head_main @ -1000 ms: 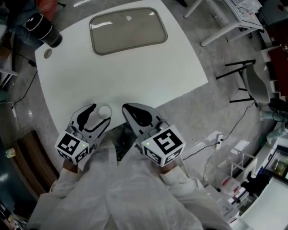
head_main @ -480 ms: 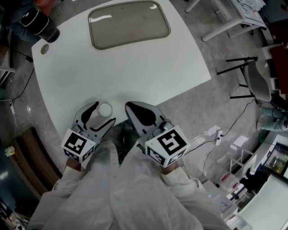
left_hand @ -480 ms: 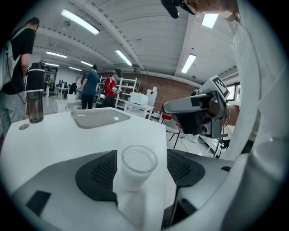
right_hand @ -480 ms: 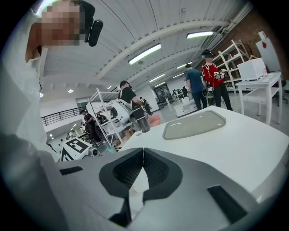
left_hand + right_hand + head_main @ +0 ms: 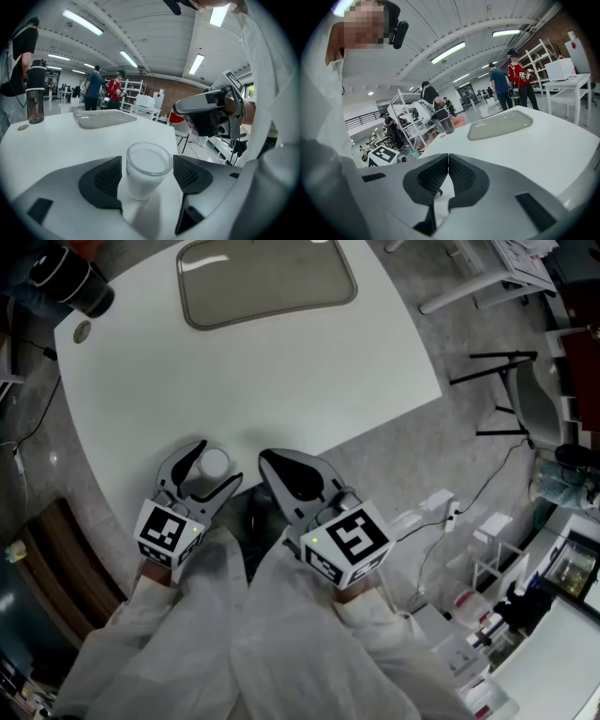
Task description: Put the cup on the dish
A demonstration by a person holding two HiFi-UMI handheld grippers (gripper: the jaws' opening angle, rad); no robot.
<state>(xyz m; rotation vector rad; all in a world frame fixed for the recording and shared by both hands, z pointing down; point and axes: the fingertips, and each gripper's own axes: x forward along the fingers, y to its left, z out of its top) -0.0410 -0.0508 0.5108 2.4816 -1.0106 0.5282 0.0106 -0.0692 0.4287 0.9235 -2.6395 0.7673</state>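
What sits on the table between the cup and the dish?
Nothing. The stretch of white table between the cup and the dish is bare, as the head view shows.

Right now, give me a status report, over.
Left gripper open, cup standing loose between jaws. Right gripper shut, empty. Cup near table edge, dish far side. Nothing between them.

The far rim of the dish point(image 5: 267, 282) is cut off by the head view's top edge.
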